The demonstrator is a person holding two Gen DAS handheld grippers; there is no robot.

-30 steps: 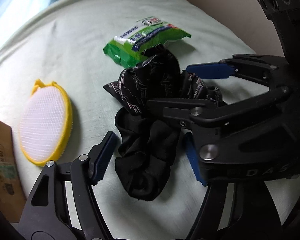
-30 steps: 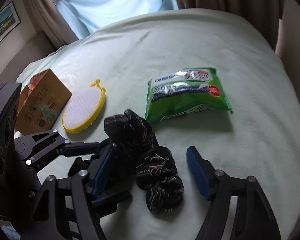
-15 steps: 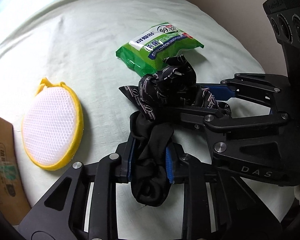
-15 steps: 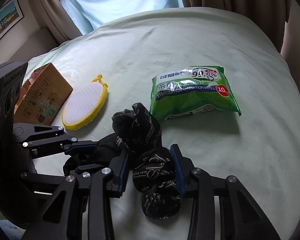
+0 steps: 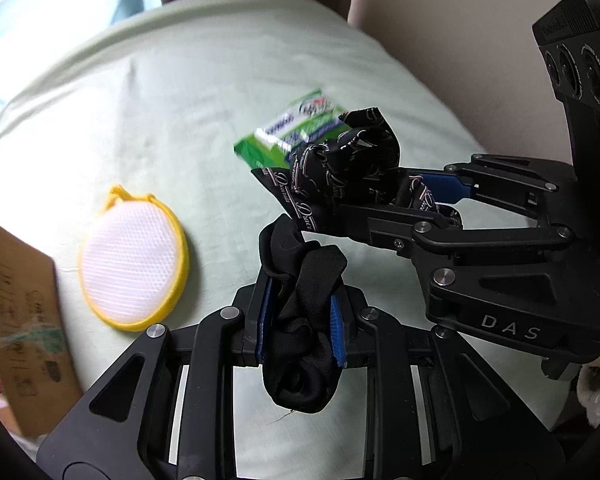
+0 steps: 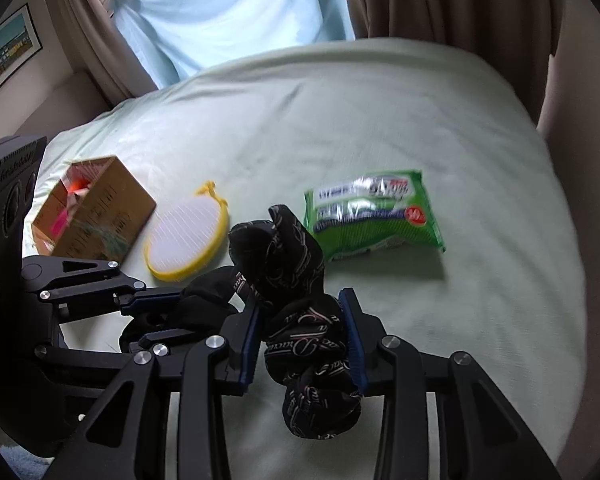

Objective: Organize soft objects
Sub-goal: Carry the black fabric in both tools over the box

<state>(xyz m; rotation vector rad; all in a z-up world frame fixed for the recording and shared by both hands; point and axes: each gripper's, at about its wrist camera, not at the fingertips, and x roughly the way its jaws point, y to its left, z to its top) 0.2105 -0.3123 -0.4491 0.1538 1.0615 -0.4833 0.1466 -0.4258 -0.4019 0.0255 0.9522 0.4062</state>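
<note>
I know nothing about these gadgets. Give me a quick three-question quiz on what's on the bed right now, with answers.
1. True or false: the left hand-held gripper is clamped on the plain black cloth.
2. What does the right hand-held gripper hold? A) the green wipes packet B) the patterned black cloth C) the yellow-rimmed mesh pad
3. Fill in: left of the mesh pad, at the bed's edge, stands an open cardboard ____.

Key: 1 true; 2 B; 3 box.
</note>
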